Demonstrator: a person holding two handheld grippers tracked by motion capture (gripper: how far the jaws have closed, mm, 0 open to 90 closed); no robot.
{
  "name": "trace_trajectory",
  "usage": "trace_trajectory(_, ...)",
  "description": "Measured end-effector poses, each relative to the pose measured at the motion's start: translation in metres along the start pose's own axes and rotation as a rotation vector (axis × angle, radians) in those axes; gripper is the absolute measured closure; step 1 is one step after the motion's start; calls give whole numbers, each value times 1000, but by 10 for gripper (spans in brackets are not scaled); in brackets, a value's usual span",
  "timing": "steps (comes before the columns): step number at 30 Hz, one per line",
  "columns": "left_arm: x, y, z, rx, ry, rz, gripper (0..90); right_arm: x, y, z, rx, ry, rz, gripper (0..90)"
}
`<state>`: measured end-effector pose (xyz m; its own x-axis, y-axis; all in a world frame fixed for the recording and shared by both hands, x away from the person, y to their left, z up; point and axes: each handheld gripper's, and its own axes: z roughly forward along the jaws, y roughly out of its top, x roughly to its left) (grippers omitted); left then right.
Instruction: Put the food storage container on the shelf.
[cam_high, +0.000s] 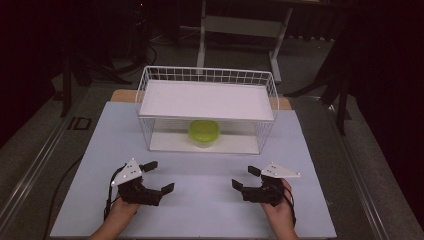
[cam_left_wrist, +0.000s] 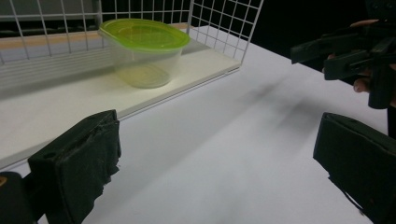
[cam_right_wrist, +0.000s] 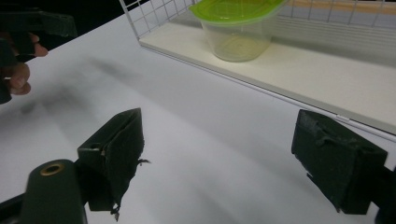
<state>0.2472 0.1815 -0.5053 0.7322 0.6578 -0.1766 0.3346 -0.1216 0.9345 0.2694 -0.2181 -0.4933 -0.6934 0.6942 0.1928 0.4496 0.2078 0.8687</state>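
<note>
Both grippers, left (cam_high: 158, 176) and right (cam_high: 245, 177), gape wide with nothing between the jaws, resting on the table (cam_high: 200, 210) well apart and aimed toward 12 o'clock. The tub (cam_high: 204, 133) stands upright, green lid up, on the rack's (cam_high: 150, 90) lower shelf at 12 o'clock from them; being round, it has no long axis.

A pale table (cam_high: 200, 200) is carrying everything here — its white top is covering most of the surface, with a strip of wood showing along the far edge. A white wire rack (cam_high: 145, 95) is standing on it near the middle of the far edge, touching the top with its lower shelf. On this lower shelf a clear container with a green lid (cam_high: 204, 133) is sitting upright, near the middle — the upper shelf is lying bare above it.
</note>
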Motion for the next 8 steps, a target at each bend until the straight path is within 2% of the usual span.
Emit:
trace_trajectory(2,1,1,-1,-9,2,-5,17,-1,0,0,-1,-11,-18,168)
trace_trajectory(8,2,1,-2,-15,6,-9,17,-5,-1,1,0,-8,-2,168)
